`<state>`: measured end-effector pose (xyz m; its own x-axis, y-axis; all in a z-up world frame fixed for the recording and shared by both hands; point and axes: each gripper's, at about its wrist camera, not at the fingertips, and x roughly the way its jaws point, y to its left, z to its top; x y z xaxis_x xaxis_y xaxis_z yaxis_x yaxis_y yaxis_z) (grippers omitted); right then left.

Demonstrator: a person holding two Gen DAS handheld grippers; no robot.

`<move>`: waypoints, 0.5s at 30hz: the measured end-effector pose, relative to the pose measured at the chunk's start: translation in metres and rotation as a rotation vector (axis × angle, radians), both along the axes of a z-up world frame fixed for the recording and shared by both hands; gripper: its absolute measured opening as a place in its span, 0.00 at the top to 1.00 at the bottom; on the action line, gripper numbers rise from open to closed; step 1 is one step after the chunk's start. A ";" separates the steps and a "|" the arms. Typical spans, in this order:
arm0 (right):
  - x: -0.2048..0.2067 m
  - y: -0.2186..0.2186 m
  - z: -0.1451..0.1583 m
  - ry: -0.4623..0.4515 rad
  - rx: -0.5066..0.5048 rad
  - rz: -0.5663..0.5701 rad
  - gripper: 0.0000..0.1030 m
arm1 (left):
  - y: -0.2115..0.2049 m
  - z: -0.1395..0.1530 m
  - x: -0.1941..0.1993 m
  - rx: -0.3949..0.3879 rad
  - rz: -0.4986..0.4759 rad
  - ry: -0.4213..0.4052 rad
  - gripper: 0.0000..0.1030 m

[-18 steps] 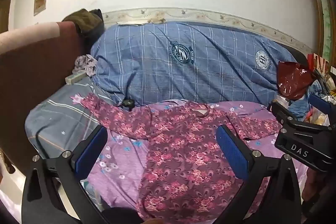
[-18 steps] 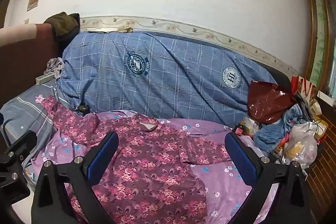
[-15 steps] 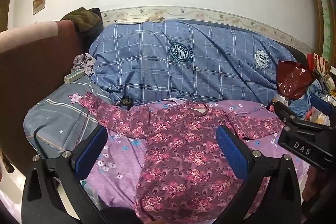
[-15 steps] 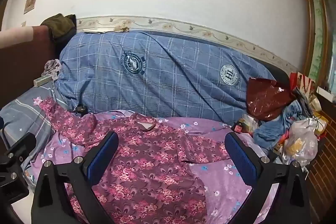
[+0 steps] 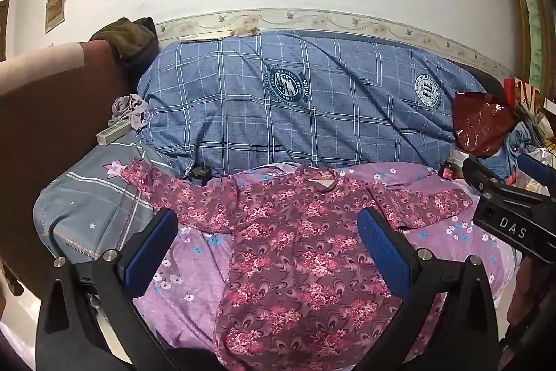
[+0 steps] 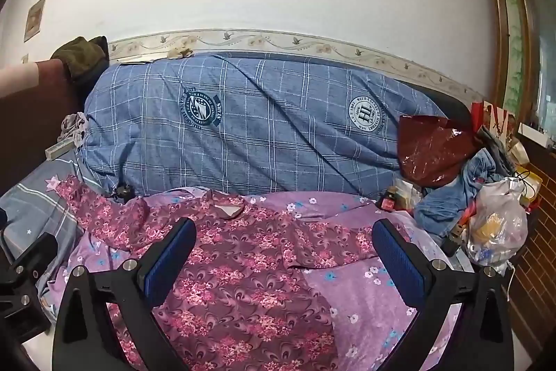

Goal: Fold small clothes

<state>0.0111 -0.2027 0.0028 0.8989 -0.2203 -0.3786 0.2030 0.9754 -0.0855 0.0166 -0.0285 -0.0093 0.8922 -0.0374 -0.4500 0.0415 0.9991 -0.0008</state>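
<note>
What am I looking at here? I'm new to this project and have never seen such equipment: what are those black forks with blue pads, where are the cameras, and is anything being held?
No robot: a person carries one pair of tongs in each hand, each with a fisheye camera looking forward between its two blue-padded fingers. One picture comes from the left tongs, the other from the right tongs; the black part marked DAS in the left view is the right tongs seen from the side. A pink flowered shirt lies spread flat, sleeves out, on a purple floral sheet, in front of a blue checked quilt. Both tongs are wide open above the shirt and hold nothing.
</note>
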 end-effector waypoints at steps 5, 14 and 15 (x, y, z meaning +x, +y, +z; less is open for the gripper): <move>0.002 0.000 -0.002 0.001 0.001 -0.004 0.01 | -0.001 -0.002 0.003 0.001 0.001 0.008 0.00; 0.009 0.000 -0.006 0.016 -0.005 -0.006 0.01 | -0.001 -0.013 0.013 0.006 0.002 0.034 0.00; 0.010 -0.001 -0.008 0.021 -0.005 -0.009 0.01 | -0.001 -0.017 0.017 0.005 -0.006 0.054 0.00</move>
